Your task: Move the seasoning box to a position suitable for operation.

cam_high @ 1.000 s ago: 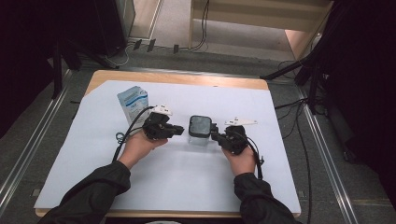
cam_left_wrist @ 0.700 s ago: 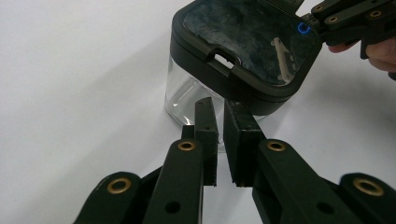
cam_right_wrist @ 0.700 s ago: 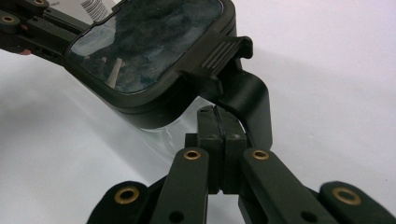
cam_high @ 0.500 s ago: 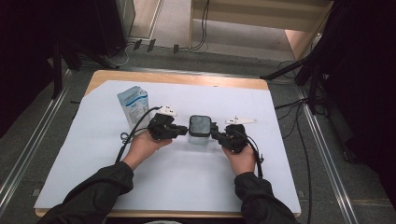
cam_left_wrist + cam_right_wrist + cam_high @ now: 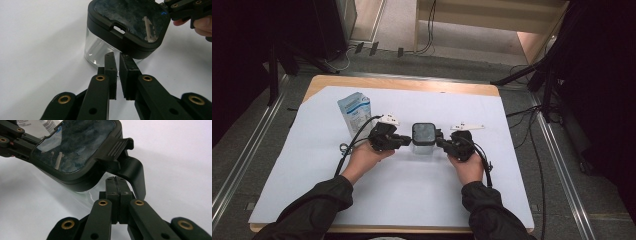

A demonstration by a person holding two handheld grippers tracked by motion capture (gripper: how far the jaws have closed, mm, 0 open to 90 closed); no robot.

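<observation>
Nothing has shifted in the last second: both tongs flank the clear container with the black lid

Container (image 5: 423, 138) at mid-worktop (image 5: 312, 190); left tongs (image 5: 117, 65) nearly together at its wall, gripping nothing; right tongs (image 5: 115, 186) pressed together under the lid latch (image 5: 117, 148); prying it up looks next; carton (image 5: 354, 112) apart.

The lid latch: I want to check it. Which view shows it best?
The right gripper view: the latch is close and ridged. The left gripper view shows only the lid's opposite notch; the high view shows the lid small.
</observation>
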